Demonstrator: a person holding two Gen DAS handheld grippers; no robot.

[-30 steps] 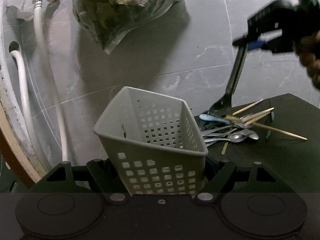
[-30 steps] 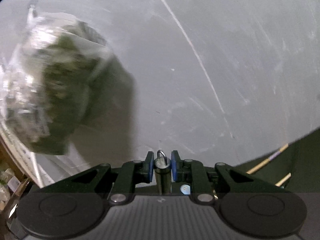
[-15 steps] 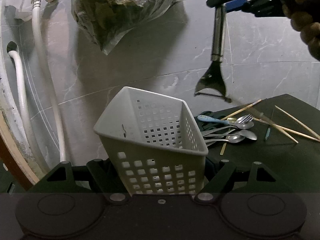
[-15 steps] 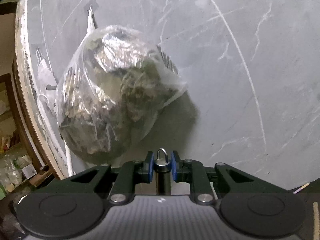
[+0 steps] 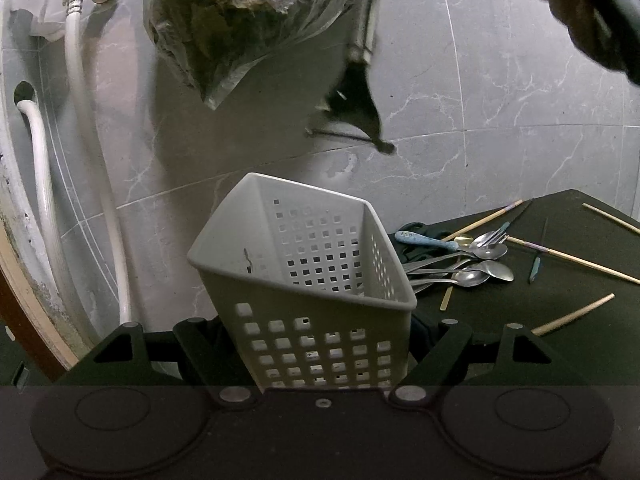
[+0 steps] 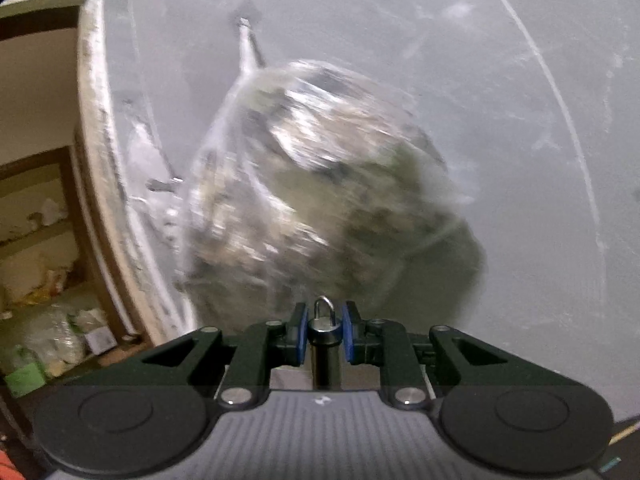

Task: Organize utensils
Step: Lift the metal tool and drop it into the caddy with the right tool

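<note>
Grey marble-tile wall (image 5: pixel 500 92) at the back, white hoses (image 5: pixel 92 148) on the left, a clear plastic bag (image 5: pixel 240 20) of dark stuff hanging top centre, and a dark table (image 5: pixel 552 304) on the right.

The left gripper (image 5: pixel 316 344) is clamped on a white perforated caddy (image 5: pixel 304 264), tilted, mouth facing up and far. The right gripper (image 6: pixel 324 338) pinches the steel handle of a spatula (image 5: pixel 356 108) between its blue pads (image 6: pixel 302 336); the handle end with its hang loop pokes up between them, and the blade hangs down, blurred, above and beyond the caddy mouth.

Risks:
- the dangling blade swings and clips the caddy rim or the bag
- the pinch is near the handle end, so the spatula may pivot or slip
- the tilted caddy may tip under a long tool

Spoons (image 5: pixel 476 268), a fork and chopsticks (image 5: pixel 576 258) are loose on the table to the right of the caddy.
</note>
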